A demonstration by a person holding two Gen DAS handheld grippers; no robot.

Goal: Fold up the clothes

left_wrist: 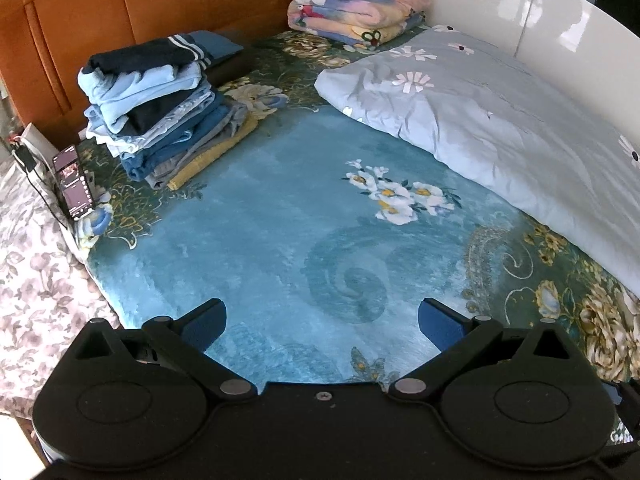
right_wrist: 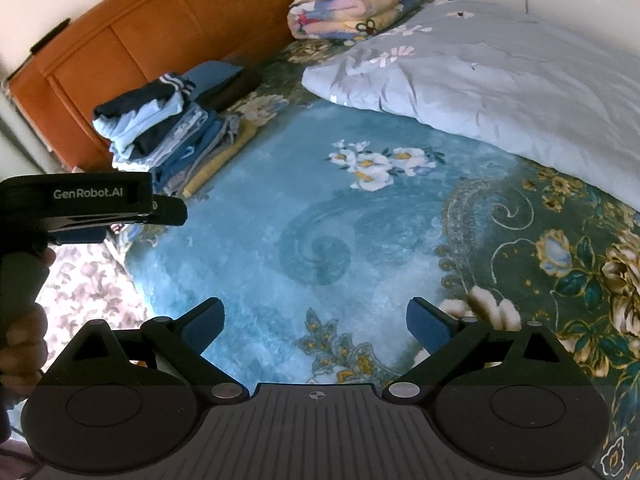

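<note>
A stack of folded clothes in dark blue, light blue, grey and yellow stands at the far left of the bed, near the headboard; the right wrist view shows the same stack. My left gripper hangs open over the bare teal floral blanket, nothing between its fingers. My right gripper is open wide over the same blanket, also with nothing in it. A hand holds the housing of the left gripper at the left edge of the right wrist view. No loose garment lies under either gripper.
A pale grey-blue duvet with daisies lies bunched along the right side by the white wall. A folded floral quilt sits at the far end. The orange wooden headboard backs the stack. A lit phone stands at the left bed edge.
</note>
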